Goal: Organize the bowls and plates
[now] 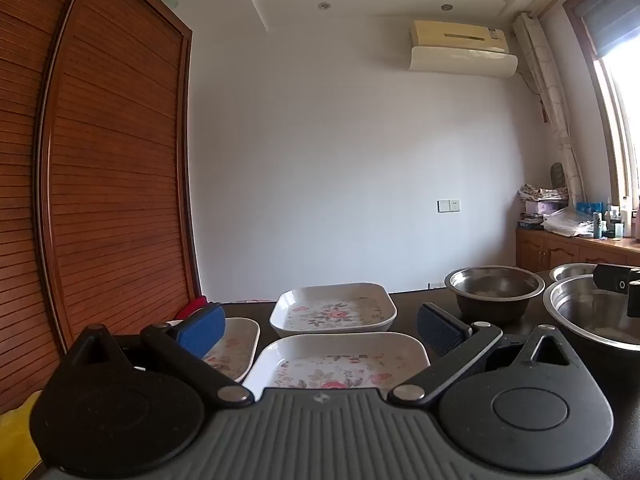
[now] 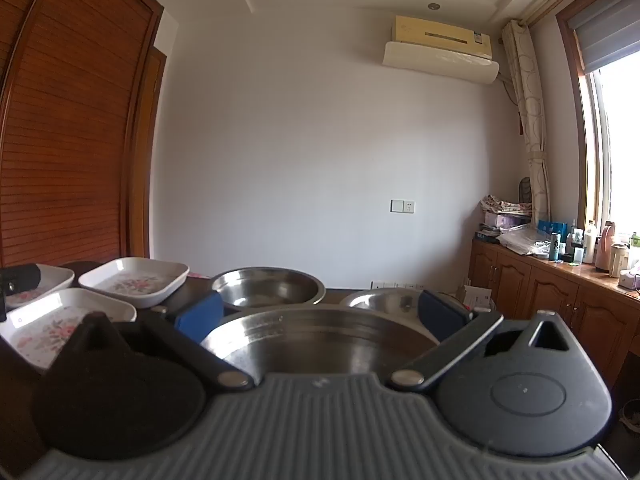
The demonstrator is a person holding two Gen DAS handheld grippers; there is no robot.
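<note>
I have both tools hovering level over the dark counter point(image 1: 412, 308), and what I have to settle is which tool faces which group of dishes.

My left tool point(image 1: 320, 330) has its blue pads spread as wide as they go, with nothing between them. Straight ahead of it and just below lies the nearest white square floral-printed plate point(image 1: 340, 360), its near rim almost under the tool body. A second white square floral plate point(image 1: 334, 308) sits directly behind that one, farther along the same line, and a third white floral plate point(image 1: 236, 344) lies to the left, partly hidden behind the left pad. So the plates line up front to back along the left tool's pointing direction.

My right tool point(image 2: 320, 316) is likewise spread wide and empty. The large round stainless-steel bowl point(image 2: 320, 340) sits dead ahead, its near rim between the two pads but untouched. Beyond it stand a second round steel bowl point(image 2: 268, 288), slightly left, and a third round steel bowl point(image 2: 384, 300), slightly right and mostly hidden.

As I judge it, the plates belong to the left tool and the bowls to the right: each group lies straight in front of its own side, and the plates are well left of the right tool. Nothing is stacked yet, so the task is at its start. The plates are shallow with low sloping walls, so I would expect to pinch a rim rather than span one.
</note>
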